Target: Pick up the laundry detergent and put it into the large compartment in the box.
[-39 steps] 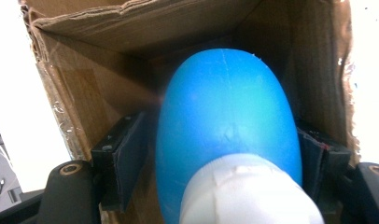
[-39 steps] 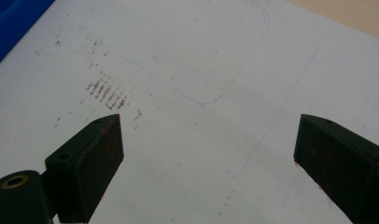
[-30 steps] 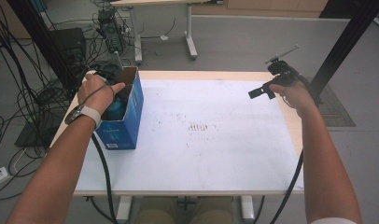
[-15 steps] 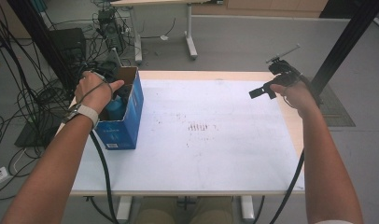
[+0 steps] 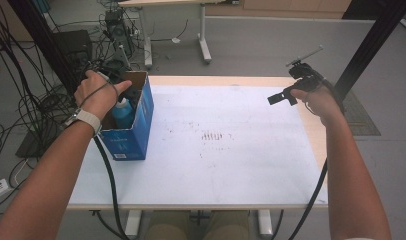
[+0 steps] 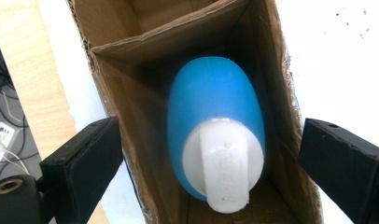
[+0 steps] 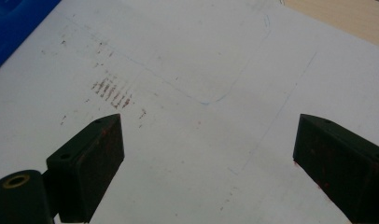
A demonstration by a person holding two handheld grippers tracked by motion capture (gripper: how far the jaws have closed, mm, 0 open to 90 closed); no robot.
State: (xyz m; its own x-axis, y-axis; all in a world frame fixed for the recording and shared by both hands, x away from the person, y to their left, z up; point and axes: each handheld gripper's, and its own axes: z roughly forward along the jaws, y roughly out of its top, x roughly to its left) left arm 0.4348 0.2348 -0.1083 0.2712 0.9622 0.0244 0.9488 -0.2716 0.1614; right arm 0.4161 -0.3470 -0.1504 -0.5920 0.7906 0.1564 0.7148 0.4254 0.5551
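An open blue cardboard box [image 5: 132,134] stands at the table's left edge. Inside it stands a blue bottle [image 5: 122,111] with a white cap. In the left gripper view I look down onto the bottle [image 6: 215,102], its cap [image 6: 225,168] nearest, between the brown box walls [image 6: 127,93]. My left gripper [image 6: 213,140] hangs open just above the box opening, one jaw outside each long wall; in the high view the hand covers most of it [image 5: 128,92]. My right gripper [image 5: 281,97] is held open above the table's far right, over the bare white sheet [image 7: 211,140].
A white sheet [image 5: 241,165] covers the tabletop, with faint brown marks [image 5: 213,136] near its middle. A wooden strip [image 5: 313,130] shows along the right edge. Cables and equipment [image 5: 51,55] crowd the floor at left. A black post [image 5: 368,42] rises at the back right.
My left hand has drawn slightly back and to the left over the box, so more of the bottle shows. The right gripper has stayed in place.
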